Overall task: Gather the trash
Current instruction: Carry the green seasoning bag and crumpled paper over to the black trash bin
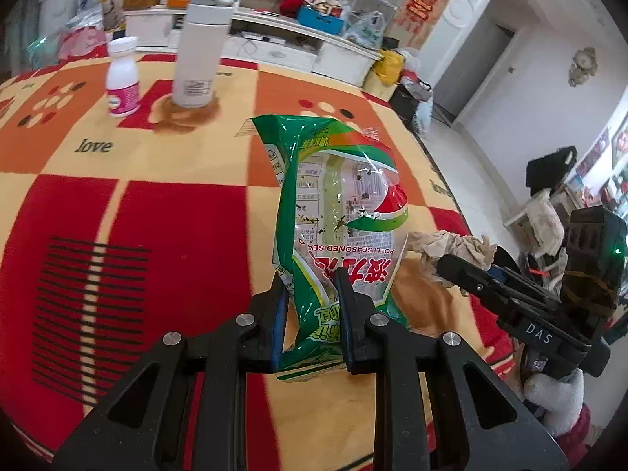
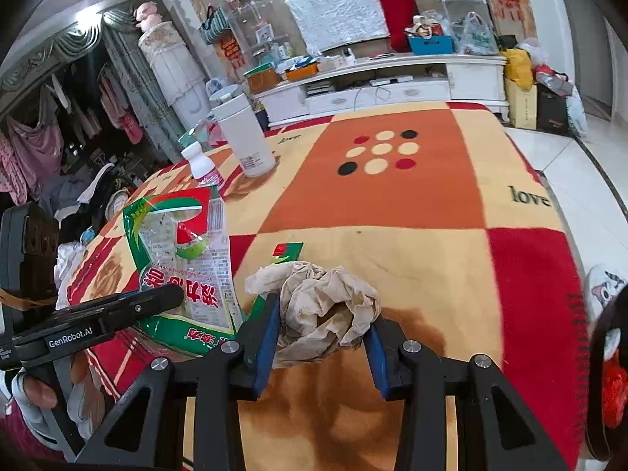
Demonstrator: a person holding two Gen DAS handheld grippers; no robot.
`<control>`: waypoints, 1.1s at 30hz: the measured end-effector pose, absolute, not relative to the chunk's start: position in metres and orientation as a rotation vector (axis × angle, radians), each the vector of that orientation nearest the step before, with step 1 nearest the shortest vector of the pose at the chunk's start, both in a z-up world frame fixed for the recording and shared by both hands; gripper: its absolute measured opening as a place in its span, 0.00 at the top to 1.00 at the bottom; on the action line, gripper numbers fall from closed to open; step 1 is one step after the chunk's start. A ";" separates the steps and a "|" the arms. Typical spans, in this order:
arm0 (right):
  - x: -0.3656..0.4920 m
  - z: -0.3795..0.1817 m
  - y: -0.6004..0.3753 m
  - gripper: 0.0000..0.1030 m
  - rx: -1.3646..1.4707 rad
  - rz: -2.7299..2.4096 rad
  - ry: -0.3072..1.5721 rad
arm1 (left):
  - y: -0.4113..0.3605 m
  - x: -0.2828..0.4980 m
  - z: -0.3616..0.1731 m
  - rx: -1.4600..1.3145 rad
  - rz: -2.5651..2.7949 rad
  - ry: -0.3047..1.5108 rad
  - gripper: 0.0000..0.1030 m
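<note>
The left claw [image 1: 310,294] is closed on the green seaweed wrapper [image 1: 337,204] and holds it upright over the desk [image 1: 157,196]. The right claw [image 2: 320,329] grips the crumpled paper [image 2: 325,306]. Both pieces are picked up; a torn wrapper scrap [image 2: 288,253] is left, and no bin is visible.

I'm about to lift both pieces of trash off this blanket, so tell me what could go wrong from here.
1. The left gripper pinches only the lower end of the seaweed bag; the slick, floppy film could slip out.
2. The right gripper squeezes a loose crumpled tissue; part may tear or drop.
3. A small torn wrapper strip lies behind the tissue and could be left behind.
</note>
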State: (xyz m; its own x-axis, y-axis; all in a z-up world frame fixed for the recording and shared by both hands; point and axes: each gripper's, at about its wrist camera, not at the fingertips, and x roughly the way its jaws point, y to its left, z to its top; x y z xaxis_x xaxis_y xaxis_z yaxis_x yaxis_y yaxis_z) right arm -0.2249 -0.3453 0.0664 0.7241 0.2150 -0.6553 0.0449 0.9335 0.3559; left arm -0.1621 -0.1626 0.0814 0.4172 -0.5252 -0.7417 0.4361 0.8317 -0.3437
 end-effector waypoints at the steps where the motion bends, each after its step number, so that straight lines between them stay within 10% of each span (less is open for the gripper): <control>1: -0.227 0.066 -0.348 0.63 0.368 0.092 0.758 | -0.166 -0.164 0.082 -0.100 -0.612 0.967 0.80; 33: -0.313 0.059 -0.472 0.63 0.486 -0.162 0.724 | -0.299 -0.181 0.073 -0.021 -0.834 1.017 0.80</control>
